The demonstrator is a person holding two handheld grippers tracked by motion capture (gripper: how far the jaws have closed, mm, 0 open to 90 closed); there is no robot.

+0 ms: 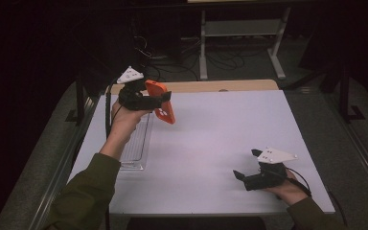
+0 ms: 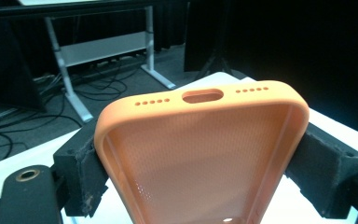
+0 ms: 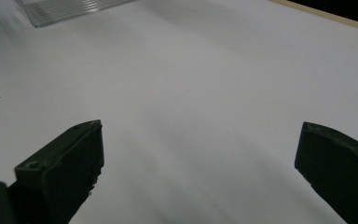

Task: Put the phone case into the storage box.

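Currently the left tongs [image 1: 165, 101] are clamped across an orange phone case [image 1: 162, 103], held raised above the far-left part of the table [image 1: 220, 143], w/ the case hanging roughly upright and tilted, clear of the surface. In the left gripper view the case [image 2: 200, 154] sits between the two black jaws, gripped on its long side edges, hollow inner face toward the camera, port cut-out and speaker holes at the far end. No phone inside it, as far as visible. A clear plastic tray [image 1: 136, 143] lies on the table just below and beside the left forearm, at the left edge; contents, if any, cannot be made out. The right tongs [image 1: 247, 166] rest low near the table's near-right corner, jaws spread wide apart and holding nothing; the right gripper view confirms bare white table between them and the tray's corner [image 3: 65, 9] far off. Assessment: step in hand is the carry phase, case lifted and in transit, approx. mid-task. Next move prob. calls for lowering the case to a chosen spot, or a handover to the right tongs. Either needs a steady wrist, since the soft case could flex or slip under side pressure.
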